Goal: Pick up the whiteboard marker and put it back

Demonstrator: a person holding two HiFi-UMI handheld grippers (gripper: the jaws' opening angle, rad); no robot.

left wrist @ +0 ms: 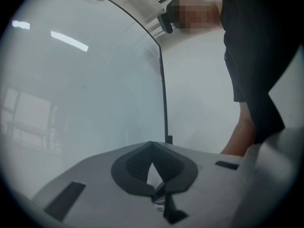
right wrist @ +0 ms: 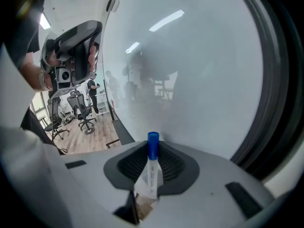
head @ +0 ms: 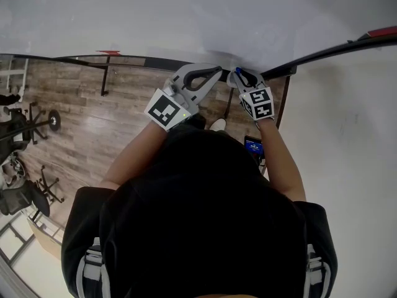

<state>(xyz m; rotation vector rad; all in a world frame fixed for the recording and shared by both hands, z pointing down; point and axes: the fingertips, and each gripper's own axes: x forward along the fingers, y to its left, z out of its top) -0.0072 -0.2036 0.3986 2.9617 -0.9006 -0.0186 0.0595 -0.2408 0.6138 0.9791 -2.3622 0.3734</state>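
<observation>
The whiteboard marker (right wrist: 150,171) has a white barrel and a blue cap; my right gripper (right wrist: 152,151) is shut on it, cap pointing toward the whiteboard (right wrist: 190,70). In the head view the right gripper (head: 239,74) is at the board's lower frame edge, and a bit of the blue cap (head: 239,71) shows. My left gripper (head: 218,71) is close to its left, jaws together, holding nothing. In its own view the left gripper (left wrist: 152,145) faces the whiteboard (left wrist: 85,80), pads meeting at the tips.
The whiteboard (head: 186,17) fills the top of the head view, with its black frame (head: 124,59) below. Underneath are a wooden floor (head: 93,129) and office chairs (head: 25,123) at the left. A white wall (head: 347,135) stands at the right.
</observation>
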